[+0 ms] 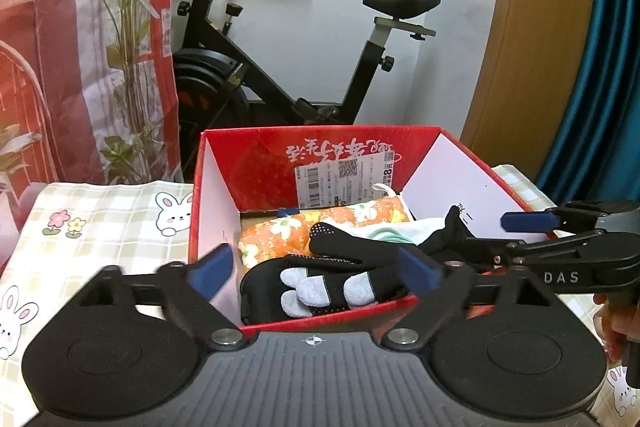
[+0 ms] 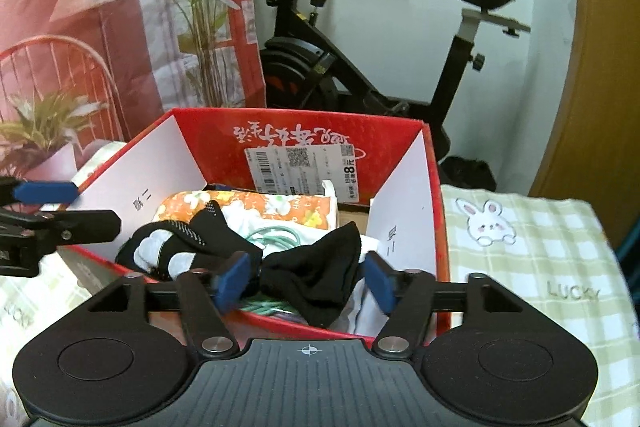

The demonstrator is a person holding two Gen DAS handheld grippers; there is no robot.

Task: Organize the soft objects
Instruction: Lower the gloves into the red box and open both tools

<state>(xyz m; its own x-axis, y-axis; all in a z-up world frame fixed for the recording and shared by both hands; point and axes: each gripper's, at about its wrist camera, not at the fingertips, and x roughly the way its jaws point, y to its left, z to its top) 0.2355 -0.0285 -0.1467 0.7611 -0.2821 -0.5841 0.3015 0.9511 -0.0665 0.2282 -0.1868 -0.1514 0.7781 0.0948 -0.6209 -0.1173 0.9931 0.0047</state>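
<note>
The red cardboard box with white inner walls (image 1: 216,195) stands open on the checked rabbit-print tablecloth (image 1: 100,219) as the collection bin. Inside lie an orange floral cloth (image 1: 276,231) and a black glove with grey finger patches (image 1: 320,283). The left gripper (image 1: 316,267) spreads wide above the glove, gripping nothing. The right gripper (image 2: 306,281) brackets a black fabric piece (image 2: 316,279), pads clear.
</note>
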